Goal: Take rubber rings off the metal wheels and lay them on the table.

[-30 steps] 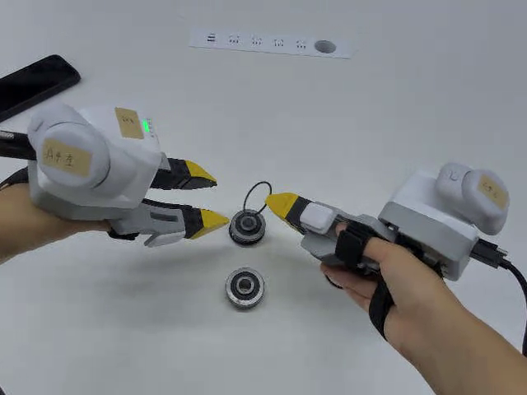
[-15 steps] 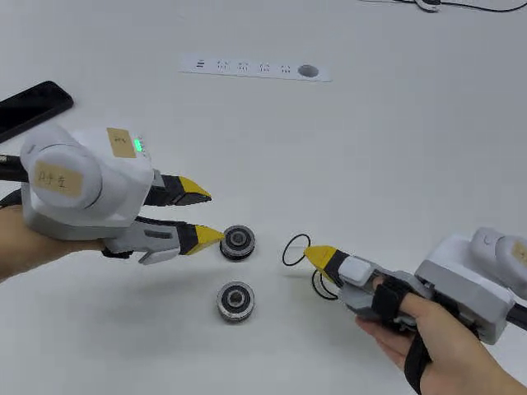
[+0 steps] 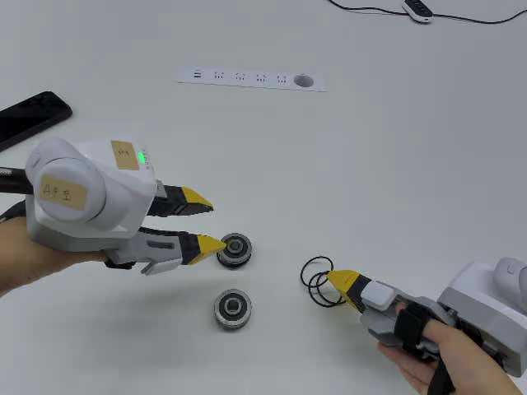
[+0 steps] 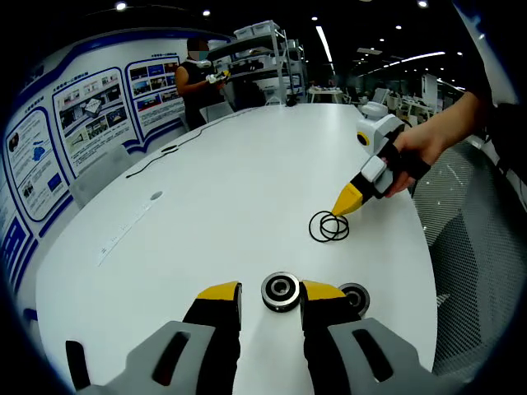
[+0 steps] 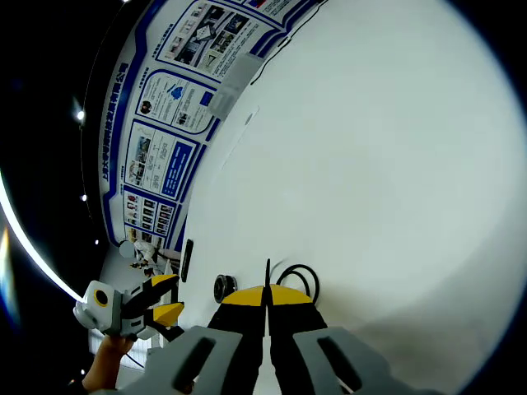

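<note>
Two metal wheels lie on the white table: one wheel sits at the tips of my left gripper, which is open and straddles it. The second wheel lies nearer me. My right gripper is shut on a thin black rubber ring, held low at the table. Beside it, another ring lies on the table. In the left gripper view, the rings overlap at the right gripper's tip.
A white power strip lies at the far middle of the table. A black phone is at the left edge. A cable with a plug runs along the far right. In the right gripper view, the left gripper shows lower left.
The right gripper pulled a rubber ring away from the upper wheel and carried it right and nearer me, down beside the other ring. The left gripper stayed at the wheel.
</note>
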